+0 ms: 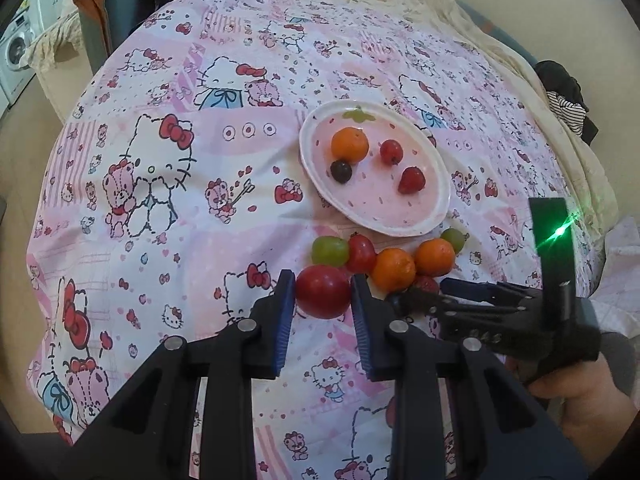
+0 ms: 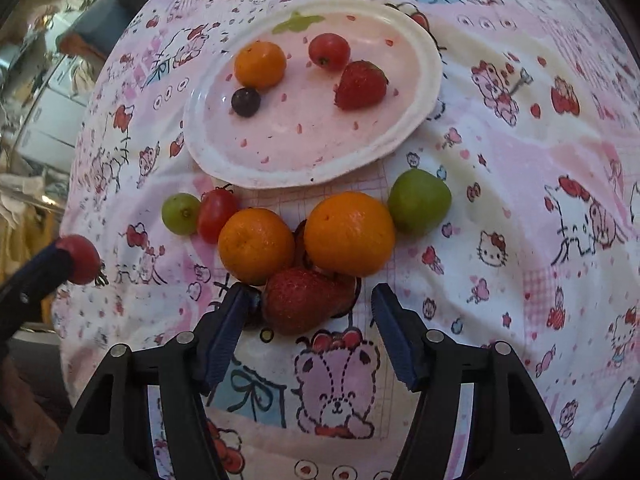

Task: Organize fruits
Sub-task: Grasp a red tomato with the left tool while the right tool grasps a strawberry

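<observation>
My left gripper [image 1: 323, 298] is shut on a round red fruit [image 1: 323, 294], held just above the patterned cloth; in the right wrist view that red fruit [image 2: 82, 258] shows at the left edge. My right gripper [image 2: 306, 308] points down with its jaws open around a strawberry [image 2: 304, 300]; the left pad is at its side and the right pad stands apart. Behind the strawberry lie two mandarins [image 2: 348, 232], a cherry tomato [image 2: 216, 214] and two green fruits [image 2: 418, 200]. The pink plate [image 2: 304, 140] holds a mandarin, a dark berry, a small red fruit and a strawberry.
A pink cartoon-print cloth [image 1: 180, 208] covers the bed. Dark and striped clothing [image 1: 568, 96] lies at the right edge. A washing machine [image 1: 16, 48] and a grey-orange seat [image 1: 100, 12] stand beyond the far left. A person's hand [image 1: 580, 400] holds the right gripper.
</observation>
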### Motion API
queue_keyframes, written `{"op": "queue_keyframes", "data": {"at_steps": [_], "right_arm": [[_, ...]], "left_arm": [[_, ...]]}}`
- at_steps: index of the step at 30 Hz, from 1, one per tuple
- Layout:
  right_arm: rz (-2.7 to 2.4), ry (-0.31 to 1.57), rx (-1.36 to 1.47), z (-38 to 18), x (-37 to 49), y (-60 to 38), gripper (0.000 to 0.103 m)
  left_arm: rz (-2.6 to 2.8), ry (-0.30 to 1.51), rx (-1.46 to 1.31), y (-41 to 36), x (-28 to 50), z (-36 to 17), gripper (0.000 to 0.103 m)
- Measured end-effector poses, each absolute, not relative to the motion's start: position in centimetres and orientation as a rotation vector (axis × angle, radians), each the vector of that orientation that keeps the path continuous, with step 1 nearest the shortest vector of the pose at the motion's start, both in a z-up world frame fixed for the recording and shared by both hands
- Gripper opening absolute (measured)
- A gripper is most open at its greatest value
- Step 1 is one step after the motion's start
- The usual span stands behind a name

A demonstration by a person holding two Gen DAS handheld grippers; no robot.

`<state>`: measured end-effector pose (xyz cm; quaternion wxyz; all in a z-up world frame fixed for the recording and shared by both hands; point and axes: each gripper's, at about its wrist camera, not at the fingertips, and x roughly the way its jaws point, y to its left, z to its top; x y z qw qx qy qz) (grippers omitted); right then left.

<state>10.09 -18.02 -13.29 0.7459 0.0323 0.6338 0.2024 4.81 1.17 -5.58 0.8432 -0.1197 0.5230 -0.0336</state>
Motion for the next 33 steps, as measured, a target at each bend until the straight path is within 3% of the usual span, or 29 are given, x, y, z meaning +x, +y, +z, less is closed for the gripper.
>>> {"op": "queue_keyframes", "data": {"at_steps": [5, 12, 29, 32, 33], "right_arm": [[0.464, 1.372, -0.002, -13.4, 9.8, -17.4, 0.045], [0.500, 1.369, 0.071, -12.8, 9.5, -18.3, 0.034], [0.404, 1.360, 0.067, -11.0, 7.9, -21.3, 0.039], [0.407, 1.341, 0.054, -11.0, 8.1, -20.5, 0.057], [0.409, 1.331, 0.045, -11.0, 8.2, -20.0, 0.058]], "left_arm": [[-0.074, 1.098, -0.240, 0.7, 5.0, -5.5, 0.024], [-0.066, 1.092, -0.238, 0.7, 5.0, -5.5, 0.024], [-0.056, 1.101, -0.225, 0.4, 5.1, -5.9, 0.024], [-0.062, 1.097, -0.206, -0.1, 5.1, -5.8, 0.024], [-0.063, 1.097, -0.201, -0.1, 5.1, -5.8, 0.024]]}}
